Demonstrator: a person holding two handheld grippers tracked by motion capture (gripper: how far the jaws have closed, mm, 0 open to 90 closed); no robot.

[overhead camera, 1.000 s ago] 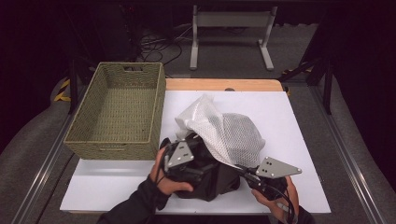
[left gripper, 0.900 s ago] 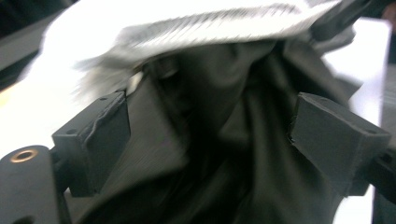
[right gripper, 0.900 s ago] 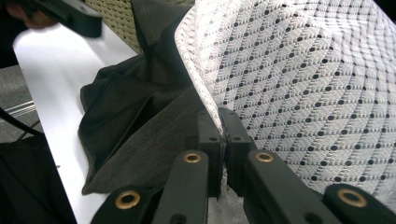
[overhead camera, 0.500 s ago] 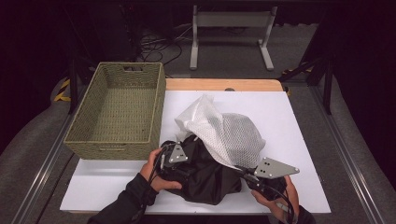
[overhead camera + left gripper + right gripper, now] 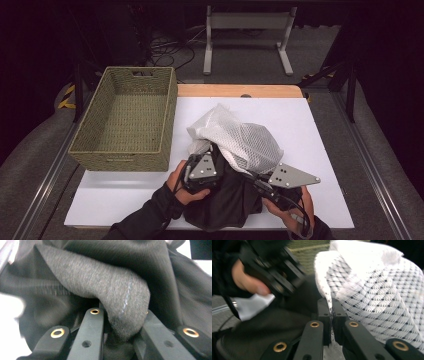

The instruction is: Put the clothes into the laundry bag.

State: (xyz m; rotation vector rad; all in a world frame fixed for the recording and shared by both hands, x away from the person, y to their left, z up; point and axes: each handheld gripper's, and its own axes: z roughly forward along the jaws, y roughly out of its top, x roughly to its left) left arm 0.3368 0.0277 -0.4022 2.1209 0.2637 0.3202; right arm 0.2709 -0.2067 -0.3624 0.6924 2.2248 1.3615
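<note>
A white mesh bag lies mid-table over a dark grey garment that spills out toward the front edge. My left gripper sits at the garment's left side. Its jaws have just been closing, and in the left gripper view they pinch a fold of the dark garment between them. My right gripper comes in from the right. In the right gripper view it is shut on the edge of the mesh bag, with the left hand and its gripper just beyond.
A woven green basket stands empty at the table's left. The white tabletop has bare room on the right and at the front left. A wooden edge runs along the back, with a metal stand on the floor behind.
My left gripper slid right into the dark garment and its jaws closed on a fold. The right gripper has kept its place, still holding the mesh bag.
</note>
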